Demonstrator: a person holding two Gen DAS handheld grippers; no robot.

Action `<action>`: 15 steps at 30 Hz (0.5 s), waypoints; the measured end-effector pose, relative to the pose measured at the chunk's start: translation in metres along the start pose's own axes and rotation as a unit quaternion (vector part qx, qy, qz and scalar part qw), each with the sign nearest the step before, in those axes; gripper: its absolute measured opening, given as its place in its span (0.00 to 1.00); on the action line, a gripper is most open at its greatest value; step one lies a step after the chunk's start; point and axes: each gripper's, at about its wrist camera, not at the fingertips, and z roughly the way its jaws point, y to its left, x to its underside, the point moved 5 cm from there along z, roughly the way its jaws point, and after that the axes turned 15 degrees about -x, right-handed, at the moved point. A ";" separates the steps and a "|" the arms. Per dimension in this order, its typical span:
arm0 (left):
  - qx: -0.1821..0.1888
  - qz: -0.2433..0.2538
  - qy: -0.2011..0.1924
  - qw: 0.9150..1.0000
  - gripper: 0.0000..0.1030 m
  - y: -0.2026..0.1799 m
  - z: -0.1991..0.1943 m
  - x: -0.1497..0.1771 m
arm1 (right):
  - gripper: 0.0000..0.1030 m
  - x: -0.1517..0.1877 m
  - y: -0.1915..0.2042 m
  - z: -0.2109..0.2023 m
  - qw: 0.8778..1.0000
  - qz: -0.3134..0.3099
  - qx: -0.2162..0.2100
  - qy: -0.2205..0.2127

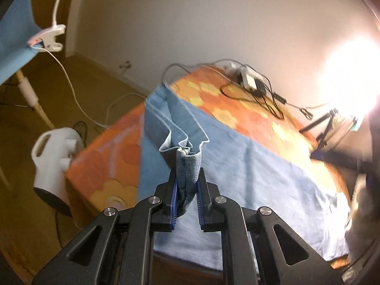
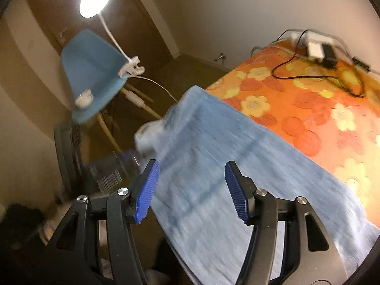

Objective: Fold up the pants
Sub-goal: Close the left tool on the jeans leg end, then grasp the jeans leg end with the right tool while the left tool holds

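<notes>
Light blue pants [image 1: 249,166] lie spread across a table with an orange flowered cloth [image 1: 237,109]. My left gripper [image 1: 186,178] is shut on a bunched edge of the pants and lifts it off the table, so the fabric forms pleats above the jaws. In the right wrist view the pants [image 2: 213,166] run from the table's left edge toward the lower right, blurred by motion. My right gripper [image 2: 192,182] is open above the pants, with nothing between its blue pads [image 2: 147,187].
A power strip with chargers and black cables [image 1: 251,83] lies at the table's far end, also in the right wrist view [image 2: 318,49]. A white heater [image 1: 54,161] stands on the floor to the left. A blue chair [image 2: 92,71] carries a clip lamp [image 2: 95,0].
</notes>
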 end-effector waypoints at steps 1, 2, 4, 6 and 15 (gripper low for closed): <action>0.001 0.003 0.002 1.000 0.11 -0.002 0.002 0.002 | 0.60 -0.010 -0.001 0.010 1.000 0.017 -0.022 0.008; -0.001 0.007 0.002 1.000 0.11 -0.003 0.002 0.003 | 0.60 -0.016 -0.001 0.018 0.999 0.029 -0.037 0.013; -0.003 0.014 -0.002 1.000 0.11 -0.004 0.001 0.004 | 0.60 -0.031 -0.004 0.040 0.998 0.047 -0.047 0.014; -0.001 0.012 -0.006 1.000 0.11 -0.005 -0.002 0.004 | 0.60 -0.037 -0.007 0.061 0.997 0.055 -0.048 0.021; 0.036 0.027 -0.024 0.999 0.11 -0.017 -0.030 0.005 | 0.60 -0.057 -0.018 0.153 0.990 0.101 -0.064 0.073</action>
